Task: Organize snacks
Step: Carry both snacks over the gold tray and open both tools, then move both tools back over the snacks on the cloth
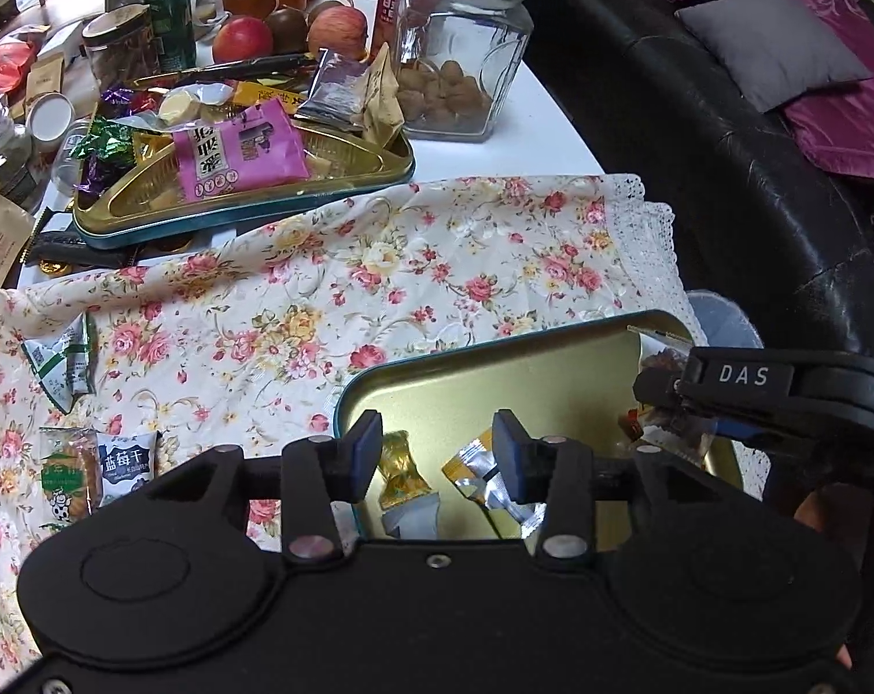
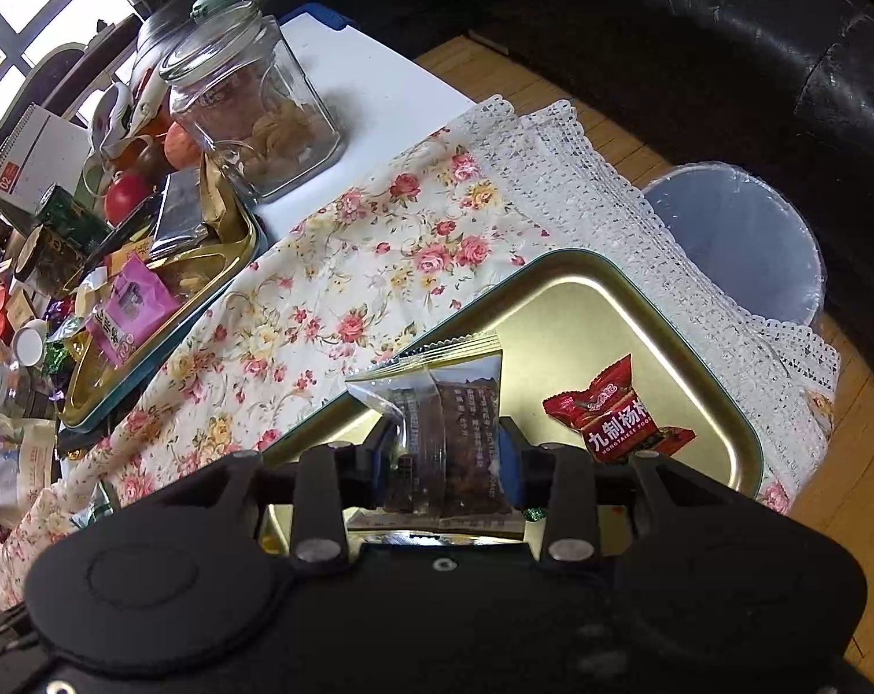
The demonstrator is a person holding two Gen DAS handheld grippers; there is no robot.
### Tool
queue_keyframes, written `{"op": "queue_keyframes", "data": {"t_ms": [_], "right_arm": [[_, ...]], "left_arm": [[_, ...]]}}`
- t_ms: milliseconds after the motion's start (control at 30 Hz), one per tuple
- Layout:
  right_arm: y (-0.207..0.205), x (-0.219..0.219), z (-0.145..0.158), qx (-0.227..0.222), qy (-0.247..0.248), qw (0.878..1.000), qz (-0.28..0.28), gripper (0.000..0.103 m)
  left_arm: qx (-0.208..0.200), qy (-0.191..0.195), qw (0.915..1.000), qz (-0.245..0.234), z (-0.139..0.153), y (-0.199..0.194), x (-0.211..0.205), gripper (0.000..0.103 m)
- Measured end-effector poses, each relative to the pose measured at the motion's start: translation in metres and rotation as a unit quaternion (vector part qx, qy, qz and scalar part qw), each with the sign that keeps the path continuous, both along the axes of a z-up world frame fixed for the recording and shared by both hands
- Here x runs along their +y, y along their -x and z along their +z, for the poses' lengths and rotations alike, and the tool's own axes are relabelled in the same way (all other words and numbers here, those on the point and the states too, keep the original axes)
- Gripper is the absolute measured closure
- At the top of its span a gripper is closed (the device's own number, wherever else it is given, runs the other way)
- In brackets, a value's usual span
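Right wrist view shows the right gripper (image 2: 445,457) clamped on a clear packet of dark snack (image 2: 437,434), held above the near tin tray (image 2: 697,347) — the placing step, by my judgement. Next it needs lowering and letting go beside the one red packet (image 2: 616,410) in that tray. Left gripper (image 1: 434,445) hangs over the same tray with fingers parted, empty — two gold packets (image 1: 402,474) lie below it. On the floral cloth (image 1: 321,289) left of the tray, three packets wait

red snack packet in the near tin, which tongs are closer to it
Right. The right tongs, shut on a clear-wrapped snack, are just beside the red packet; the left tongs hover over the tin's other end.
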State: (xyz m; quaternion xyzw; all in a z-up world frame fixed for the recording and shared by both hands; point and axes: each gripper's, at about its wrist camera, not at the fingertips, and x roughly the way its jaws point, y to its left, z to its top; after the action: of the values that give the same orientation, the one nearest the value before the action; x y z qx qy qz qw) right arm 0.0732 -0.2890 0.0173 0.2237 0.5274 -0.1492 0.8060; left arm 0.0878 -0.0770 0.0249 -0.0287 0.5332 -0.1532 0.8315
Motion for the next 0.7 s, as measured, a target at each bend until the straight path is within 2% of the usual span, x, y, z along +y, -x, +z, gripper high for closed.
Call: {"op": "queue_keyframes", "data": {"t_ms": [300, 467, 700], "right_arm": [[0.004, 0.001, 0.005, -0.003, 0.016, 1.000, 0.000, 0.064], [0.006, -0.006, 0.008, -0.016, 0.017, 0.999, -0.029, 0.060], [0.008, -0.006, 0.011, -0.022, 0.009, 0.999, -0.038, 0.057]], "left_arm": [[-0.002, -0.013, 0.9999, 0.005, -0.001, 0.001, 0.003, 0.053], [0.001, -0.017, 0.9998, 0.014, -0.002, 0.000, 0.008, 0.053], [0.001, -0.020, 0.9996, 0.021, -0.001, -0.001, 0.012, 0.053]]}}
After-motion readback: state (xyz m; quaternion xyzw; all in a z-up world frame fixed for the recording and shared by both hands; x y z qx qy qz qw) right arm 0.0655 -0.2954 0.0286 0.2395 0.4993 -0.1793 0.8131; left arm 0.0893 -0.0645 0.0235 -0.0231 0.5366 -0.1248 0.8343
